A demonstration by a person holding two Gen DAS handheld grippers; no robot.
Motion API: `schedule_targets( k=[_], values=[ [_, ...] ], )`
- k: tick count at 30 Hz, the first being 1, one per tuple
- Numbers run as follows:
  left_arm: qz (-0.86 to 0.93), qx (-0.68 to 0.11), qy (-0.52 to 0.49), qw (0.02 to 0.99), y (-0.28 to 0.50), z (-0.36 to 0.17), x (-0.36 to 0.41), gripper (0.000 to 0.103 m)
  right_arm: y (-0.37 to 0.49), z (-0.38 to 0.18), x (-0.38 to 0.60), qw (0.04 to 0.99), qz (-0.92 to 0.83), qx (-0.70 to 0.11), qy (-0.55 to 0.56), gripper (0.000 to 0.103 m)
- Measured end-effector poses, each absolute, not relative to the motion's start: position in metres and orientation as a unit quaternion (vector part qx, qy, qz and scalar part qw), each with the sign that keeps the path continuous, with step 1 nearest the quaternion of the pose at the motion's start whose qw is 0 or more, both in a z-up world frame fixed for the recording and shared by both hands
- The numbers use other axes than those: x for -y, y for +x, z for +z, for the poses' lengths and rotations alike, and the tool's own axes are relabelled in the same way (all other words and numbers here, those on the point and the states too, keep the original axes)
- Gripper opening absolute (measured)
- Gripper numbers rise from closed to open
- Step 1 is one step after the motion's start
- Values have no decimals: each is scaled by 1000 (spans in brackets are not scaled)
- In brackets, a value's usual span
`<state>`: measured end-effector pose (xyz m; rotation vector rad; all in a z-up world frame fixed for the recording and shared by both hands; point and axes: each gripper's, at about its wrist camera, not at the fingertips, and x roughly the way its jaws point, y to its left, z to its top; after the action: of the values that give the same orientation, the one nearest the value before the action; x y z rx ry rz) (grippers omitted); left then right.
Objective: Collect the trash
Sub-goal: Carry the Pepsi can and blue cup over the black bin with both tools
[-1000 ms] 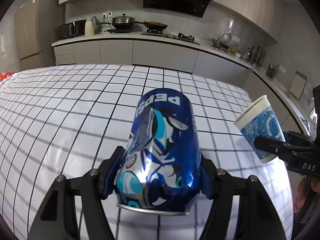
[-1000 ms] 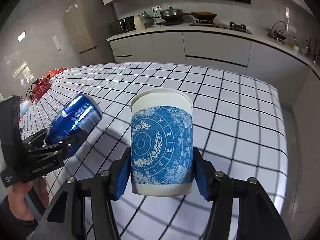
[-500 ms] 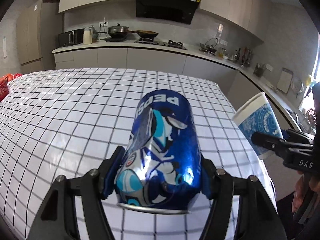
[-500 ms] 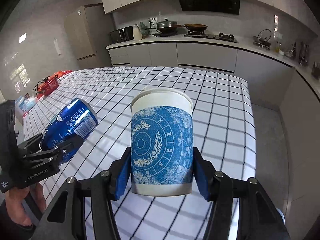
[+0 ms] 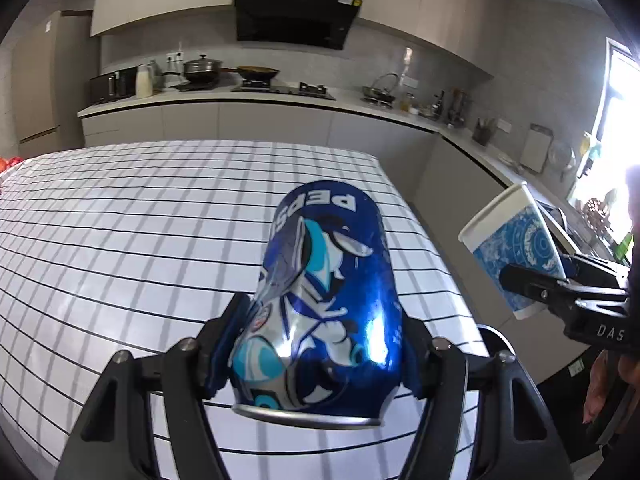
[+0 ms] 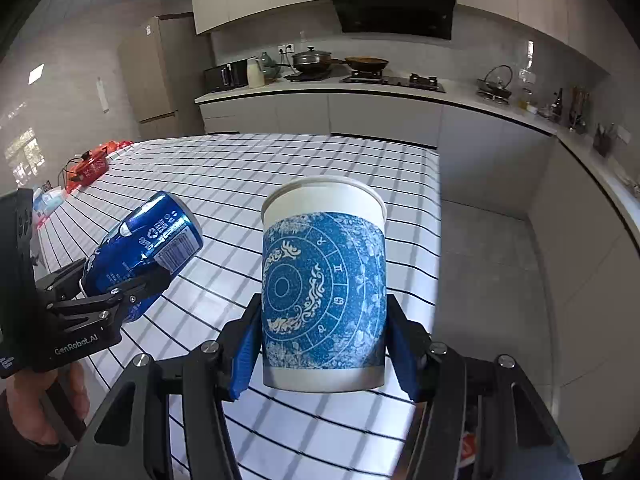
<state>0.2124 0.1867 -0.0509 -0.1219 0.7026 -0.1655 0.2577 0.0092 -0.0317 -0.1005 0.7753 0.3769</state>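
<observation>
Beneath both claws stretched the table (image 5: pixel 120 220), covered in a white black-gridded cloth. The left gripper (image 5: pixel 316 354) was clenched on a blue Pepsi can (image 5: pixel 324 300), held above the cloth and tilted forward. To its right, the right gripper (image 6: pixel 323 344) clasped a blue-patterned paper cup (image 6: pixel 324 280) upright between its pads.

Daylight floods from the window (image 5: pixel 622 128) (blown out white); striped shadows cross the checked tablecloth (image 5: pixel 120 216); fisheye edges bend, corners vignetted.

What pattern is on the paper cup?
Blue zodiac-wheel print on the white paper cup, clearest in the right wrist view.
</observation>
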Motion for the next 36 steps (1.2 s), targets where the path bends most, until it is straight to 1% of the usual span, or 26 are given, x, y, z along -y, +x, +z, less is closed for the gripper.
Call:
schedule_targets(
  k=[9, 19, 24, 36],
  values=[
    [-110, -346, -45, 931, 206, -53, -106, 67, 236, -24, 85, 915, 168, -366, -31, 59],
    [-135, -361, -30, 922, 188, -65, -5, 67, 215, -41, 217, 912, 159, -378, -20, 59],
    [-145, -367, -27, 919, 182, -74, 36, 67, 208, -52, 261, 910, 154, -384, -21, 59],
    [-157, -390, -8, 907, 171, -108, 91, 67, 198, -97, 328, 898, 151, -411, -35, 59]
  ],
)
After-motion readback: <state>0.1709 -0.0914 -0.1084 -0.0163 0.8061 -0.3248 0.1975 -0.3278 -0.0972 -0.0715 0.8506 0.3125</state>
